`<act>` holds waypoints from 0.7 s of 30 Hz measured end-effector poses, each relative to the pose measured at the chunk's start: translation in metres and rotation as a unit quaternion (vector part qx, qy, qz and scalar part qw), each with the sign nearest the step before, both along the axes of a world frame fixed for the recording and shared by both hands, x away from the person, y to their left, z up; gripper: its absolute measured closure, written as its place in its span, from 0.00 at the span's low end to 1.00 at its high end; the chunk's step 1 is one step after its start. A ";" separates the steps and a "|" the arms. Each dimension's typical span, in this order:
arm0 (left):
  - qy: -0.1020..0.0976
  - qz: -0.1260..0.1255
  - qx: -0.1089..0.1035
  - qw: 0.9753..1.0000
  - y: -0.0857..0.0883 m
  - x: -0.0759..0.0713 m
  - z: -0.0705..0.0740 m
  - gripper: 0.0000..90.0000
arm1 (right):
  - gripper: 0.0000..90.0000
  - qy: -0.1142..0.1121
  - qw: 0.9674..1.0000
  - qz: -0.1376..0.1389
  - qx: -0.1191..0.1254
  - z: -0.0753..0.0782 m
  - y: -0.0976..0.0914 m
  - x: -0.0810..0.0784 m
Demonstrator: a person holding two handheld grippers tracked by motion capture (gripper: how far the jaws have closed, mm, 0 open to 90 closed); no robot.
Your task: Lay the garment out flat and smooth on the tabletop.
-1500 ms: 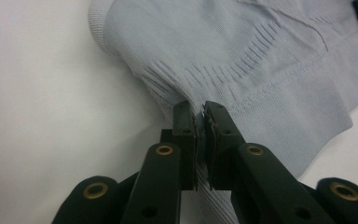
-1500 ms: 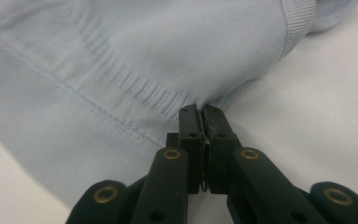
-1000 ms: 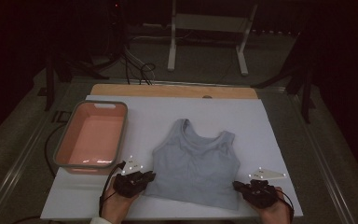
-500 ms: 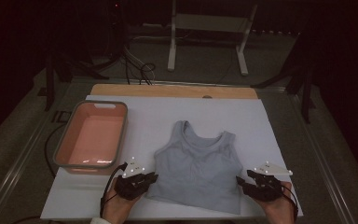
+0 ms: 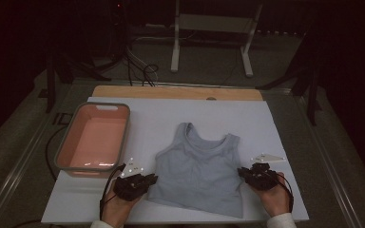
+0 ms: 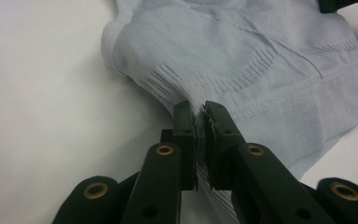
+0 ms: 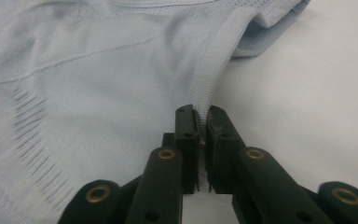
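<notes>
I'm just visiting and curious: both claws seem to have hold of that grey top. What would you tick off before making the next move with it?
1. Left gripper clamped on the top: ok, fabric is pinched between its jaws at the left edge.
2. Right gripper clamped on the top: ok, its jaws have just closed on the ribbed right edge.
3. Top lying flat on the white board: not ok, the bottom hem sits slanted and the cloth puckers by the left gripper.
4. Pink tub out of the way: ok, it stands apart, left of the top.
5. Grip deep enough to hold under a pull: cannot tell.
</notes>
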State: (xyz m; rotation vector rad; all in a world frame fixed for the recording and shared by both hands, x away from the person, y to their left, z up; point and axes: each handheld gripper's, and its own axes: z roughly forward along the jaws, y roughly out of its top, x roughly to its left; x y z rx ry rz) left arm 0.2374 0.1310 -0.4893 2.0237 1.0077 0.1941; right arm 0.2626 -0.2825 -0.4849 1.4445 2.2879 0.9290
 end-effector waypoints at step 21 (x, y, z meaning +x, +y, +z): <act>0.021 -0.060 -0.023 0.998 -0.029 -0.020 -0.001 0.93 | 0.95 -0.006 0.999 -0.030 -0.019 0.004 -0.031 -0.025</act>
